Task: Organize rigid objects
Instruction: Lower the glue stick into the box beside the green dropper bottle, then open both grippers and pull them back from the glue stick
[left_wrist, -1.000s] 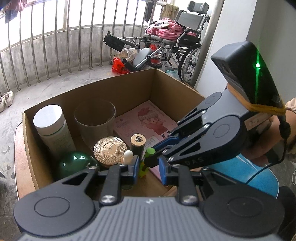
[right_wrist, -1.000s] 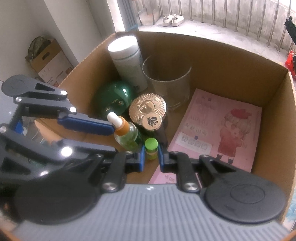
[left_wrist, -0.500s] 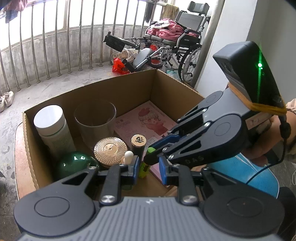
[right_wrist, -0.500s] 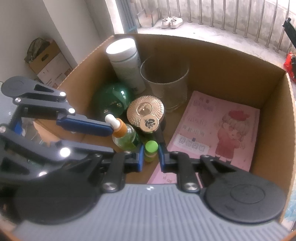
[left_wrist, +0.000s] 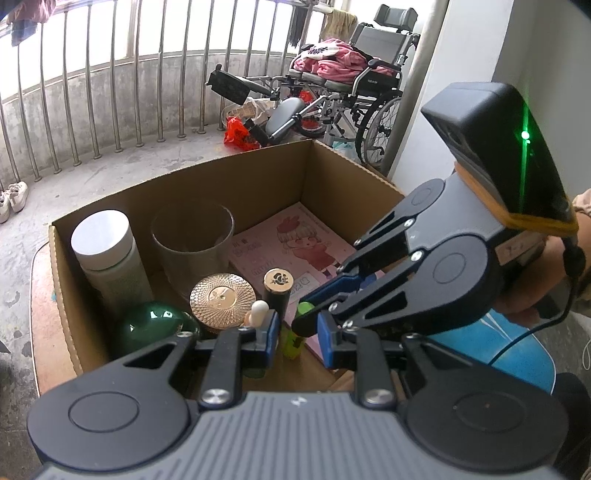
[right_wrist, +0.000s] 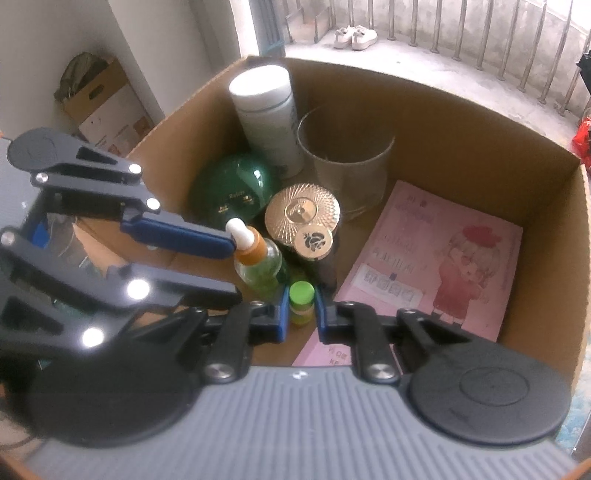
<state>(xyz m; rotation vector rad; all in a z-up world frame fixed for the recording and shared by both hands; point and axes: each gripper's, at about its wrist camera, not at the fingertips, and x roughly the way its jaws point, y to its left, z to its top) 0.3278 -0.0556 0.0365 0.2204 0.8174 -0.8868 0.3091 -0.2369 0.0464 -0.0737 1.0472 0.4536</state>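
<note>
An open cardboard box (left_wrist: 177, 181) (right_wrist: 443, 96) holds the items. My right gripper (right_wrist: 301, 317) (left_wrist: 301, 314) is shut on a small yellow-green bottle (right_wrist: 301, 301) (left_wrist: 293, 341) low at the box's near side. My left gripper (left_wrist: 298, 338) (right_wrist: 234, 268) is nearly closed with nothing between its pads, its tips beside a dropper bottle (right_wrist: 260, 269) (left_wrist: 258, 308). Around them stand a gold-lidded jar (right_wrist: 302, 214), a black tube with a gold cap (right_wrist: 316, 240), a green dome (right_wrist: 236, 188), a white bottle (right_wrist: 264, 110) and a glass (right_wrist: 345, 170).
A pink picture book (right_wrist: 443, 258) lies flat on the box's floor. A hand (left_wrist: 535, 280) holds the right gripper. Beyond the box are a metal railing (left_wrist: 110, 92), a wheelchair (left_wrist: 351, 85), shoes (right_wrist: 354, 35) and another carton (right_wrist: 103, 107).
Nothing has visibly changed apart from a slight shift in the right wrist view. The small bottle stays between the right pads.
</note>
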